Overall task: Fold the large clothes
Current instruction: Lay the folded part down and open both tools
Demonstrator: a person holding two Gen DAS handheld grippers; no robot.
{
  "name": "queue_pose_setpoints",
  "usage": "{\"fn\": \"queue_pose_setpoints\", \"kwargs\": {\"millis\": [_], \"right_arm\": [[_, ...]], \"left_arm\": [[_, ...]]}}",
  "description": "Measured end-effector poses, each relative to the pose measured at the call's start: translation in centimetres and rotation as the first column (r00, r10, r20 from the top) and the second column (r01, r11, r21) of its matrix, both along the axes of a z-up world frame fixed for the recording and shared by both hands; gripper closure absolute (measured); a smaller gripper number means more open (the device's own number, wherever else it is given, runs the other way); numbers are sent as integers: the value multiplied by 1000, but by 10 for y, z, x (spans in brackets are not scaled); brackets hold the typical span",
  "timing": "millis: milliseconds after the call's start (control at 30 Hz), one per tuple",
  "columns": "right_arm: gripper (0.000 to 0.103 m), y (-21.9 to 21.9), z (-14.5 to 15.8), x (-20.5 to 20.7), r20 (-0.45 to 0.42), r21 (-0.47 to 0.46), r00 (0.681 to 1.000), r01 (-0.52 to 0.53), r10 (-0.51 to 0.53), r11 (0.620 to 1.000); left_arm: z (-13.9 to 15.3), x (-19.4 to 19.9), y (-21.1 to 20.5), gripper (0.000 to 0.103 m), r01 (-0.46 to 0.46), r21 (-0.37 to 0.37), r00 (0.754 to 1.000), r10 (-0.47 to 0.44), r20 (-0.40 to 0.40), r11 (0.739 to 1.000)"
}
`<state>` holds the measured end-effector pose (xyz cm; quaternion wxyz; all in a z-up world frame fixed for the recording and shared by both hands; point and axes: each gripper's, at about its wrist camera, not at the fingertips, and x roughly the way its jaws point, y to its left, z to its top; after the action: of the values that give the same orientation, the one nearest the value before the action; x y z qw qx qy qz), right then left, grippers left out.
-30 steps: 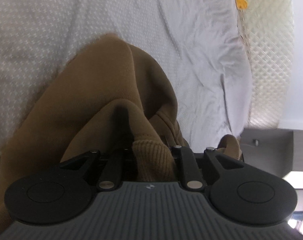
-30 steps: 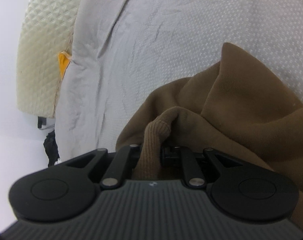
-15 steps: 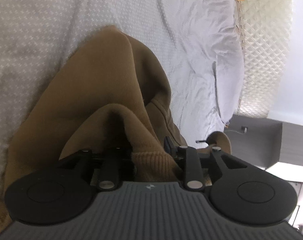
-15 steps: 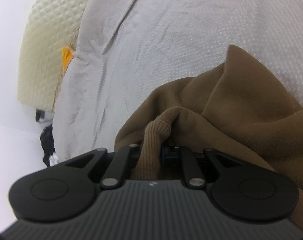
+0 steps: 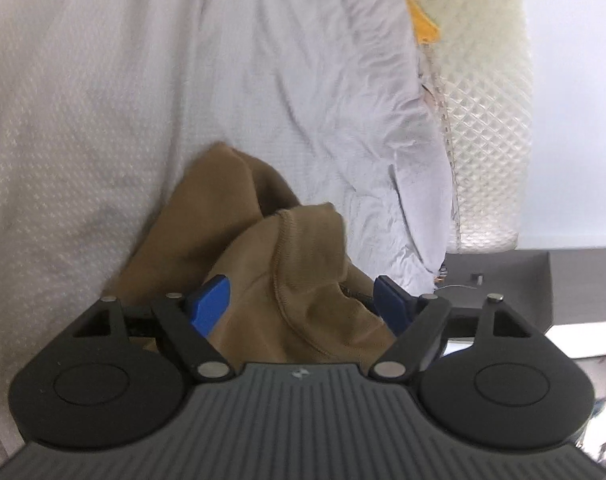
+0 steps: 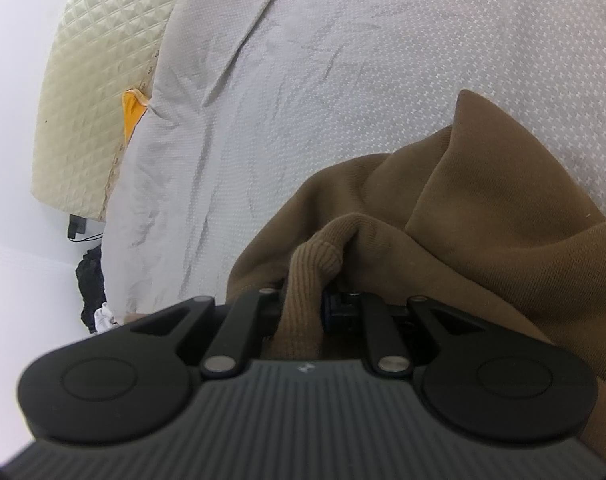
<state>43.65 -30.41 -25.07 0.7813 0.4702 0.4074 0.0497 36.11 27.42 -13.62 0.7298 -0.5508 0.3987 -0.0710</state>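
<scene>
A brown sweatshirt lies bunched on a grey-white bedsheet. In the left wrist view my left gripper is open, its blue fingertips spread wide, with a fold of the brown cloth lying loose between them. In the right wrist view my right gripper is shut on the sweatshirt's ribbed cuff, which bulges up between the fingers. The rest of the sweatshirt spreads to the right over the sheet.
A cream quilted mattress edge with an orange tag borders the sheet, also in the right wrist view. A grey cabinet stands beyond the bed's corner. A dark bundle lies on the floor.
My left gripper has opened and let go of the ribbed cuff; the cloth has slumped between its fingers. My right gripper stays shut on its cuff and has shifted slightly.
</scene>
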Motion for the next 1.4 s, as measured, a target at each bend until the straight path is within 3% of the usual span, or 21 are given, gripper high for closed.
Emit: {"fn": "queue_pose_setpoints", "kwargs": {"millis": [133,233,333,467,567,667,767,900,1000,1200,1333,1400], "right_arm": [[89,-2,-1,-1,3,6,1000,0,0,1000],[89,-4,-1,-2,8,7,1000,-6,6,1000],[88,-6,0,-3,14,10,1000,-11,11,1000],[87,-14,1,-6,16,55,1000,-8,7,998],[82,-23,1,-9,4,122,1000,3,-3,993],[76,-40,-3,-16,-19,240,999,41,-38,970],[68,-51,4,-25,7,271,1000,26,-29,962],[34,-75,25,-47,74,225,993,68,-86,972],[33,-86,38,-61,121,167,988,74,-95,983],[33,-76,54,-63,175,47,985,-8,0,999],[33,-64,63,-58,202,-61,977,-57,69,997],[33,-58,65,-56,209,-132,973,-70,96,989]], "left_arm": [[30,-14,-46,21,49,90,993,-58,105,995],[50,-20,-105,21,128,151,964,-159,214,980],[61,-25,-158,22,186,246,930,-251,268,951],[61,-23,-220,22,206,427,924,-318,210,880],[46,-23,-240,21,211,551,942,-319,106,808],[34,-27,-244,20,185,564,951,-290,103,805],[32,-32,-256,20,160,605,956,-275,102,780],[28,-31,-273,19,118,683,966,-242,87,721],[27,-32,-283,17,101,725,970,-230,81,681],[38,-27,-270,17,98,712,962,-249,112,696],[53,-28,-266,15,99,813,926,-352,135,573],[55,-30,-265,15,118,827,912,-390,129,549]]}}
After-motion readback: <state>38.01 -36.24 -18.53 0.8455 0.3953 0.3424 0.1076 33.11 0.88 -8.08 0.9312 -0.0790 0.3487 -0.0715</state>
